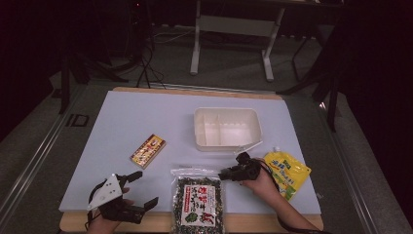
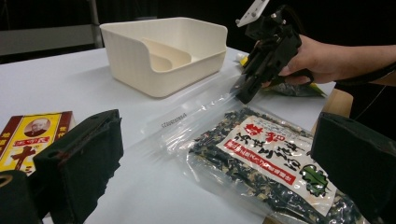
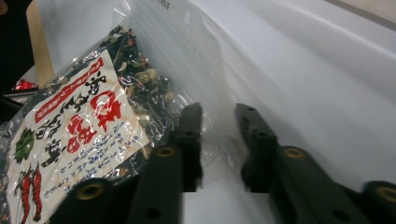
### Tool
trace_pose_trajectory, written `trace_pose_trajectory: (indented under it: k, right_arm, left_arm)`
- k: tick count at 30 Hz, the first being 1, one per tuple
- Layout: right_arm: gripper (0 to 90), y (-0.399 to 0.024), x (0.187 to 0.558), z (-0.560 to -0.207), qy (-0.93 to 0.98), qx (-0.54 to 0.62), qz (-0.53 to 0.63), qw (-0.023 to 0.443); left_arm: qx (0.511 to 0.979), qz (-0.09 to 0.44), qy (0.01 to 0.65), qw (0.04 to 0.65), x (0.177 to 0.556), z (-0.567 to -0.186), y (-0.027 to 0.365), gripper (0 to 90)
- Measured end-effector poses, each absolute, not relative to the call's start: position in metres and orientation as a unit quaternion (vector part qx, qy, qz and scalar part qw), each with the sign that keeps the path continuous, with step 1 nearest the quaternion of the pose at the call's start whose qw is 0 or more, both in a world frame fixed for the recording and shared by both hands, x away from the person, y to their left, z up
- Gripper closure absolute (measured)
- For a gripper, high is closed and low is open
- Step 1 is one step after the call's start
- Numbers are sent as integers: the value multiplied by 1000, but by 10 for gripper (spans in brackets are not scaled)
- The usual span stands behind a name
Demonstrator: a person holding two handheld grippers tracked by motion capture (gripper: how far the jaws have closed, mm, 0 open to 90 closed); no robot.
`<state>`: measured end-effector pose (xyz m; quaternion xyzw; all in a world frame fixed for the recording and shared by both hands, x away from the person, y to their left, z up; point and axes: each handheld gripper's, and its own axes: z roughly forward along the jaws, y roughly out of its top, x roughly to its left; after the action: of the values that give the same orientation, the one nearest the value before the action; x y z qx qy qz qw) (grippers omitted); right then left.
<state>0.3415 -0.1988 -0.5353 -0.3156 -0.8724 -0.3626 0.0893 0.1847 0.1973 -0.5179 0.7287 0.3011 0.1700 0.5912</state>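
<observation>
We held the right tongs [image 1: 229, 174] at the clear top corner of the seaweed bag [image 1: 198, 202], their jaws narrowed around the plastic, though we could not tell if they pinched it. The bag lay flat at the bench's [image 1: 146, 112] near edge. Our left tongs [image 1: 139, 187] rested released beside it.

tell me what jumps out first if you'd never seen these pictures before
The clear bag of dark dried seaweed at the table's near edge draws the eye, with the right gripper set around its transparent top corner, film between the jaws. Behind it stands a white divided tray, a yellow pouch lies to its right and a red-and-yellow box to its left. The left gripper waits open at the near left.
</observation>
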Motion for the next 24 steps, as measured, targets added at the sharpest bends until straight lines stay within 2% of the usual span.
trace_pose_trajectory:
  k: [2,4,6,11,24]
  right_arm:
    - [785,-199,341,-535,-872,-316,-363,89]
    - [863,-200,342,-534,-871,-317,-363,99]
    - [877,-201,342,-532,-870,-318,-363,101]
    - [888,-202,339,-521,-871,-306,-373,97]
    - [894,-212,327,-479,-867,-276,-412,49]
  left_arm:
    - [729,170,301,590,185,-518,197,25]
    - [726,169,304,593,185,-518,198,25]
    - [726,170,305,593,185,-518,199,25]
    - [725,168,305,594,185,-518,200,25]
    - [723,167,310,594,186,-519,200,25]
